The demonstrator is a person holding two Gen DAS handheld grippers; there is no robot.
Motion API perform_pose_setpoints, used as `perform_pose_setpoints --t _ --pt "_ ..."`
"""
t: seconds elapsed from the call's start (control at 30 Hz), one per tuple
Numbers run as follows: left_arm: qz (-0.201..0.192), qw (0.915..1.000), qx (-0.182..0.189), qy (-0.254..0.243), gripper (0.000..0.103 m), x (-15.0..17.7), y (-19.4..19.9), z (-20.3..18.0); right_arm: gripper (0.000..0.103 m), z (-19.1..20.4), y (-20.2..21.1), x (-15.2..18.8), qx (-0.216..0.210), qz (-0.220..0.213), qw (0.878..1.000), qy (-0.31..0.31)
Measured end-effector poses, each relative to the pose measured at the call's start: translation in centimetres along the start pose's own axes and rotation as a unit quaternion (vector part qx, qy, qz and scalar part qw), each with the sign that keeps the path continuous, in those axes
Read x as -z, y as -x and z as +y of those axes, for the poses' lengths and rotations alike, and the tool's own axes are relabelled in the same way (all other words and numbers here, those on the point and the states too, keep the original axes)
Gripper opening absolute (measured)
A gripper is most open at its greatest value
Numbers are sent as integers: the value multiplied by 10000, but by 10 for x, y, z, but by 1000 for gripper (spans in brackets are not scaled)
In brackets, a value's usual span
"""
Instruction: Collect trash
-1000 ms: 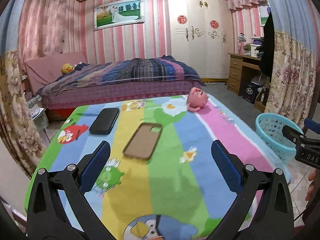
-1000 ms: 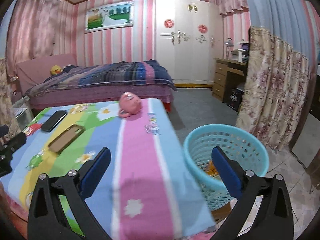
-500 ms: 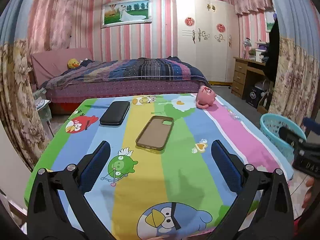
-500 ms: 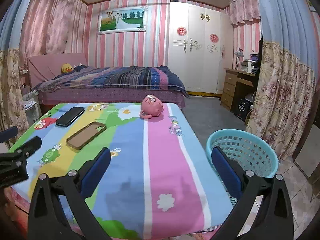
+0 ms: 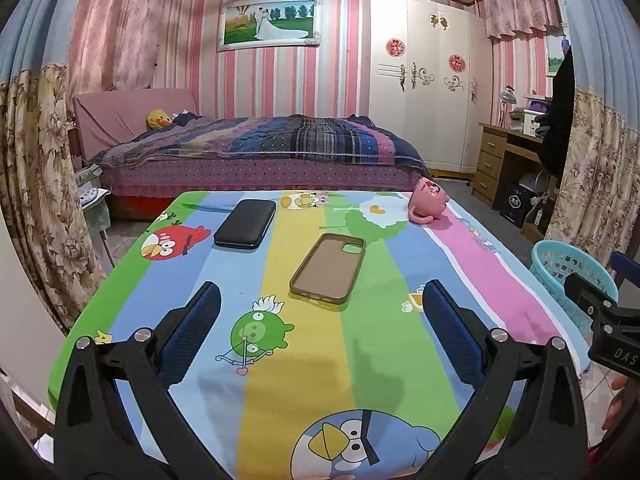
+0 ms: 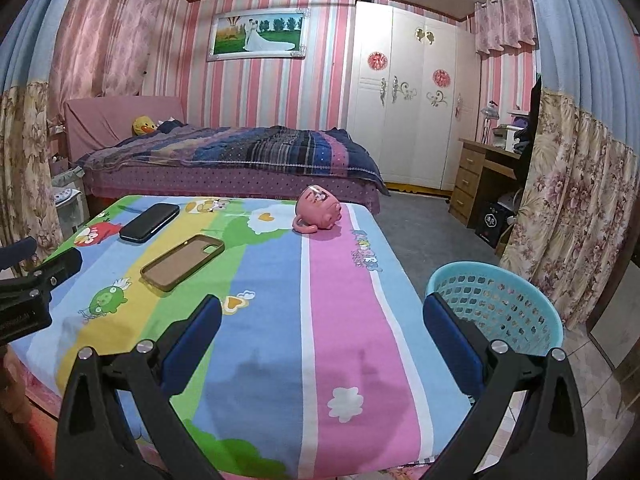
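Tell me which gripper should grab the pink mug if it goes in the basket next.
Right, probably. The pink mug lies on its side at the table's far right, and the basket stands just off that edge, beside the right gripper. The left gripper faces the phone case. Both are open.

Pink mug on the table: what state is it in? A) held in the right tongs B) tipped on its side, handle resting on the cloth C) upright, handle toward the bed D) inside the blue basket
B: the pink mug lies on its side on the table, handle down on the cloth, apart from the basket and both tongs.
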State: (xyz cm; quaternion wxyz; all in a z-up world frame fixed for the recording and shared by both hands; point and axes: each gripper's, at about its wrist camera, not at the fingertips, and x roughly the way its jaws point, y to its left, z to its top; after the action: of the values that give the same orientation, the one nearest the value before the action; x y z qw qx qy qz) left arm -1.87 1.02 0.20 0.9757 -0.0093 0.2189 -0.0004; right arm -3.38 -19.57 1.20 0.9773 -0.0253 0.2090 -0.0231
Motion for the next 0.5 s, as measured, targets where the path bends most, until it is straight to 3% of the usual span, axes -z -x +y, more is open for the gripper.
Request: perform_pose_setpoints --t 0.5 --pt "-20 9998 41 -212 98 1 1 -7 98 -5 0 0 -64 -64 9997 -207"
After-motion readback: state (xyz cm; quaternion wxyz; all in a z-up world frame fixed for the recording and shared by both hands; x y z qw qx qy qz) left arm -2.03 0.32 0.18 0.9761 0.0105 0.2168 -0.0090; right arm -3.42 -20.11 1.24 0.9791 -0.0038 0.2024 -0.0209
